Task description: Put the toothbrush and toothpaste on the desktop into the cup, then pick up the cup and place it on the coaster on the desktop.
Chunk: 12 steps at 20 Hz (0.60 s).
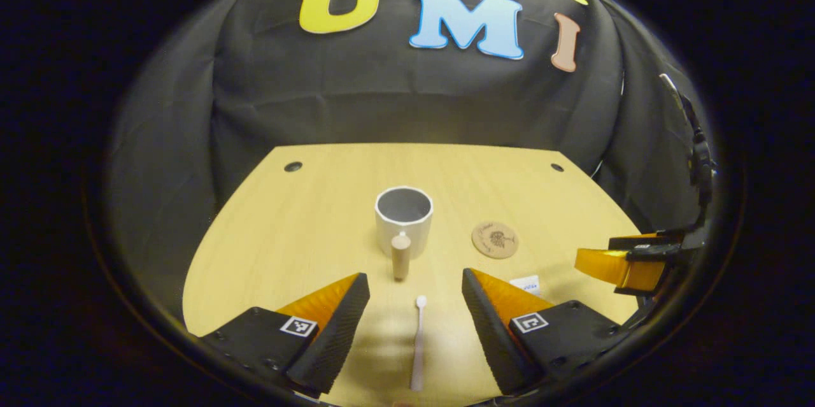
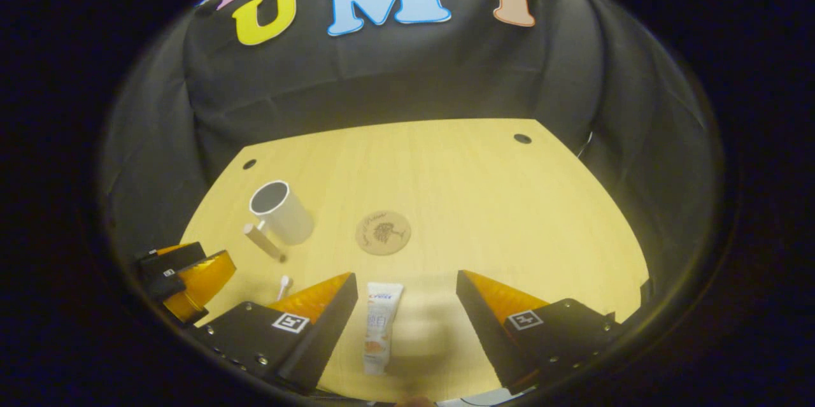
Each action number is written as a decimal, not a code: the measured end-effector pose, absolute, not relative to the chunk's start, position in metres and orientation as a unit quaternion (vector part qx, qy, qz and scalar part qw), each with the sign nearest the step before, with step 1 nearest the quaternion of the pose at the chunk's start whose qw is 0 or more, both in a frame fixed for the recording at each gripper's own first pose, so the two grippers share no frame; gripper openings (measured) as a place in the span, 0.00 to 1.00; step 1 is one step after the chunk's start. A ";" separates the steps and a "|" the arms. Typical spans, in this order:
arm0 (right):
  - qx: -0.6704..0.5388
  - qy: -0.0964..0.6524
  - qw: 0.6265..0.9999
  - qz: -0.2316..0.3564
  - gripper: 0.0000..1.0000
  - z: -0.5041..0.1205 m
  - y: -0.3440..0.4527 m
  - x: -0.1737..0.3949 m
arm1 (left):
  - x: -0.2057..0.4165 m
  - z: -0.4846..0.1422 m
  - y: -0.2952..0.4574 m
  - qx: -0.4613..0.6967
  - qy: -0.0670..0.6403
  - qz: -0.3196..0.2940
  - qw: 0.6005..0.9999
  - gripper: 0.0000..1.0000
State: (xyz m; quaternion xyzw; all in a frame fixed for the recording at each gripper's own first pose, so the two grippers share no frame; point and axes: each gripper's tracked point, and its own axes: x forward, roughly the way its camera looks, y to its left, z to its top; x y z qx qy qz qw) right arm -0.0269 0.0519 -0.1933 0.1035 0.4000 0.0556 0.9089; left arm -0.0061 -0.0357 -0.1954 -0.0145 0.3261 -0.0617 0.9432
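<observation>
The left hand-held gripper (image 1: 415,295) gapes wide over the toothbrush (image 1: 418,343); the right hand-held gripper (image 2: 406,292) gapes wide over the toothpaste (image 2: 379,327), both empty.

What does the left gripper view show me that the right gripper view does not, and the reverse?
Left gripper view: the whole toothbrush lying between the fingers of the open left gripper. Right gripper view: the whole toothpaste tube between the fingers of the open right gripper. Both: the cup and the coaster, apart, on the desktop.
</observation>
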 end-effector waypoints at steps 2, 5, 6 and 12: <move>0.101 0.413 0.903 0.065 0.97 -0.202 0.057 -0.031 | -0.009 -0.211 -0.037 -0.021 0.353 -0.064 0.933 0.95; 0.092 0.430 0.895 0.077 0.97 -0.212 0.068 -0.037 | -0.017 -0.229 -0.037 -0.026 0.385 -0.066 0.920 0.95; 0.090 0.435 0.892 0.080 0.97 -0.214 0.070 -0.037 | -0.018 -0.232 -0.037 -0.028 0.392 -0.067 0.917 0.95; 0.080 0.462 0.878 0.093 0.97 -0.229 0.082 -0.043 | -0.028 -0.249 -0.039 -0.045 0.441 -0.068 0.894 1.00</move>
